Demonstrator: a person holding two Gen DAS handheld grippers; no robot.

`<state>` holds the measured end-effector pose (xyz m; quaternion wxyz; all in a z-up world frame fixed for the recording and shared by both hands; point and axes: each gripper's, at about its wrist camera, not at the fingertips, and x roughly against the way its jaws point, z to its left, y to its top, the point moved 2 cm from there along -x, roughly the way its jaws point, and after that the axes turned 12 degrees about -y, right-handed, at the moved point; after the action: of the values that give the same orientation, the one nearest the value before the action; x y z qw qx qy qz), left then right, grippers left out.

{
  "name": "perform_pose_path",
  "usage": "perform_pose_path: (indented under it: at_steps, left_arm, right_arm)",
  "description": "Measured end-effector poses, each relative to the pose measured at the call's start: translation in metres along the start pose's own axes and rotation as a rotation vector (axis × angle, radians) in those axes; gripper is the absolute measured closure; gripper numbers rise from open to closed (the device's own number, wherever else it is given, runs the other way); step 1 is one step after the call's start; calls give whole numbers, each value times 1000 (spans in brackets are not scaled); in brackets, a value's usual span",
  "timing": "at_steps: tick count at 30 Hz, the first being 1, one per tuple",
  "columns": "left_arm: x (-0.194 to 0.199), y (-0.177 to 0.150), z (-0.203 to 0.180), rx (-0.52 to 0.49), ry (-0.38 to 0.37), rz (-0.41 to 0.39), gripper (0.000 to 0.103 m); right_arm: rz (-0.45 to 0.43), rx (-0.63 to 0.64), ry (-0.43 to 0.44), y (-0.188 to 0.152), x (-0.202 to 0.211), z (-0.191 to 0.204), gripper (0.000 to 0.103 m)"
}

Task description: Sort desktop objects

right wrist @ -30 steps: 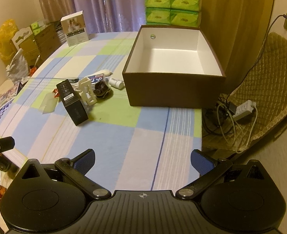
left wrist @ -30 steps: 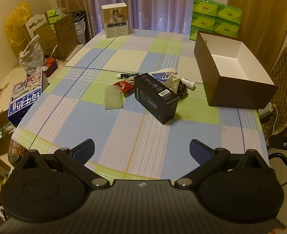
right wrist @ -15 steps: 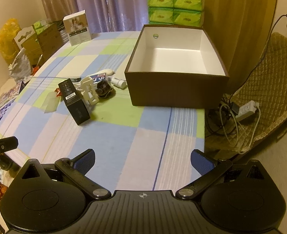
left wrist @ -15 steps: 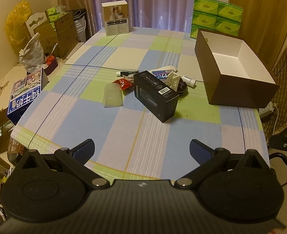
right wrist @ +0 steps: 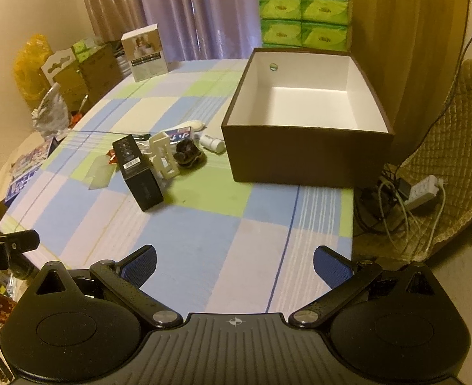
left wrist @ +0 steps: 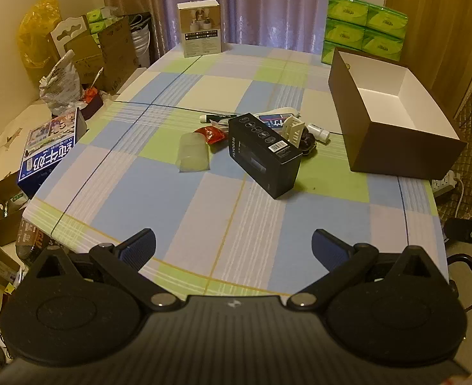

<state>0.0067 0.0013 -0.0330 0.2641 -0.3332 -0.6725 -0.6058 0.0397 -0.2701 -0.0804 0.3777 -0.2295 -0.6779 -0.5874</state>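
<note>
A small pile lies mid-table: a black product box (left wrist: 263, 154) (right wrist: 138, 173), a cream plastic clip (left wrist: 293, 130) (right wrist: 163, 155), a dark round object (right wrist: 187, 154), a small white bottle (left wrist: 319, 131) (right wrist: 212, 142), a tube (left wrist: 276, 117) (right wrist: 184, 130), a red packet (left wrist: 211, 134) and a translucent cup (left wrist: 193, 156) (right wrist: 100, 175). An open brown box with white inside (left wrist: 393, 147) (right wrist: 303, 157) stands to their right. My left gripper (left wrist: 234, 248) is open over the near table edge, well short of the pile. My right gripper (right wrist: 235, 264) is open too, holding nothing.
The checked tablecloth (left wrist: 203, 202) covers the table. A white carton (left wrist: 200, 29) and green tissue packs (left wrist: 364, 30) stand at the far end. A blue printed box (left wrist: 48, 154) and cardboard clutter sit off the left edge. A quilted chair (right wrist: 454, 147) and power strip (right wrist: 423, 192) are to the right.
Both views have shifted slightly, the right gripper drifting a little left toward the pile. Both grippers stay open and the objects have not moved.
</note>
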Motion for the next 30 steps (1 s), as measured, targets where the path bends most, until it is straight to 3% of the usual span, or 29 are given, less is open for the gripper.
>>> perform_pose_path:
  at_steps: [12,30]
  left_arm:
    - [-1,5,7,22,42,-1,1]
    - [-39,21,48,28,13,30,1]
  right_arm:
    - [-34,-24,59,4,-9,-4,2]
    - [6,-116,51,16,-43,8,2]
